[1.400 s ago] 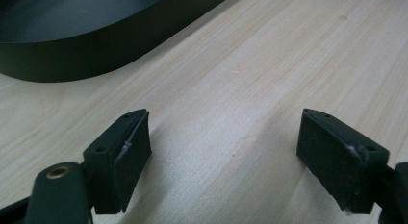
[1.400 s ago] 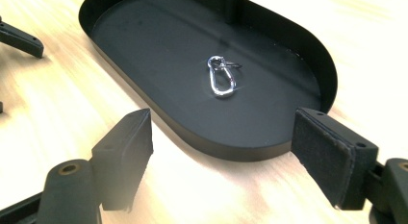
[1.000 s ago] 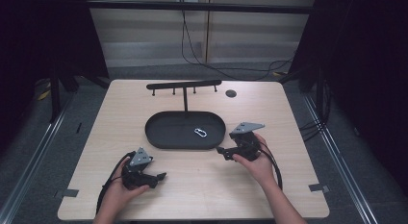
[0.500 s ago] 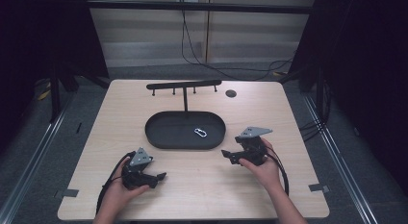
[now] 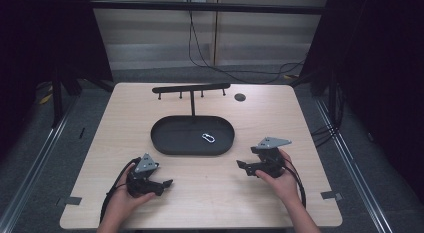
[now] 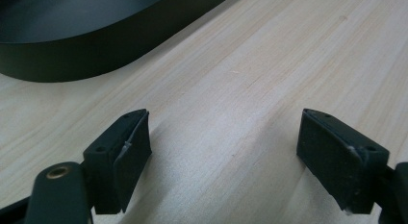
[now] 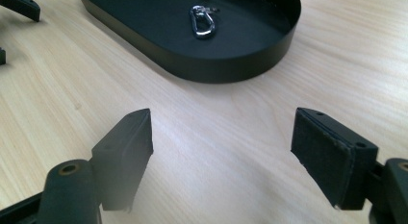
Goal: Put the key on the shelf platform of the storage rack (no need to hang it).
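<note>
Both tongs (image 5: 167, 183) (image 5: 241, 165) lower, nearer table (image 5: 320, 143).

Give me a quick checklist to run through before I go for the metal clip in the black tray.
1. Right hand-held gripper open: ok, jaws stand wide apart with nothing between them.
2. Left hand-held gripper open and empty: ok.
3. Metal clip in sight: ok, it lies flat inside the black tray, toward its right half in the high view.
4. Path from the right hand-held gripper to the tray: ok, bare table between them.
5. Rack behind the tray out of the way: ok, it stands on the far side.
6. Clip free to lift: cannot tell, too small to see how it rests.
</note>
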Action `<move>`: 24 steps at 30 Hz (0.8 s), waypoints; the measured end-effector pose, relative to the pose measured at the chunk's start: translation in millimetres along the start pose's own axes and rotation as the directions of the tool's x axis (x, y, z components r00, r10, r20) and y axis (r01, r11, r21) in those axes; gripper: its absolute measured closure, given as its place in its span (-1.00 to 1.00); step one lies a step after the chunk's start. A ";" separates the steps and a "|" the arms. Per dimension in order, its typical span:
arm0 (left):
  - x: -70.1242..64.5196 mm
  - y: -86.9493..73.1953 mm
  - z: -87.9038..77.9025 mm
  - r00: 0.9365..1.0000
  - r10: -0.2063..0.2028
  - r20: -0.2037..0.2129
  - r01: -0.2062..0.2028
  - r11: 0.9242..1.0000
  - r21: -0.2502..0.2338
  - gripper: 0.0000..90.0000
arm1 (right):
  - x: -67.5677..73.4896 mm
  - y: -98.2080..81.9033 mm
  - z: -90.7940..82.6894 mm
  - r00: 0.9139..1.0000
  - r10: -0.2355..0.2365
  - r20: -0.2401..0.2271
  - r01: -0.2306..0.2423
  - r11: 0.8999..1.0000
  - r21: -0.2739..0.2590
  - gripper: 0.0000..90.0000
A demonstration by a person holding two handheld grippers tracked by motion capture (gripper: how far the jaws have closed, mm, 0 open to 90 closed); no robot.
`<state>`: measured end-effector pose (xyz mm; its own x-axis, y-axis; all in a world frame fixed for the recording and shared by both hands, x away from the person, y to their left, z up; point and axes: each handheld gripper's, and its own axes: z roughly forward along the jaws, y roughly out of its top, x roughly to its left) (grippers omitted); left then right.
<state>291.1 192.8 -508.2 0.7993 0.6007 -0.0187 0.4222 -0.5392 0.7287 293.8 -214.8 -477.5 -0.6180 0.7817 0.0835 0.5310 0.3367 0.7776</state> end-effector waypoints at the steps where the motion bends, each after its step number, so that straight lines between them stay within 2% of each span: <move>1: 0.0 0.0 0.0 1.000 0.000 -0.001 0.000 1.000 0.000 -0.58 | -0.8 -2.0 -0.9 1.000 0.003 -0.001 -0.003 1.000 0.000 -0.50; 24: 0.0 0.0 0.0 1.000 0.000 -0.002 0.000 1.000 0.000 -0.58 | -13.2 -46.3 -14.3 0.998 0.046 0.032 -0.047 0.998 0.045 -0.50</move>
<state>291.0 192.8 -508.2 0.7987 0.6014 -0.0173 0.4220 -0.5394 0.7287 269.1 -248.2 -505.8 -0.5743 0.8126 0.0993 0.5855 0.3229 0.7436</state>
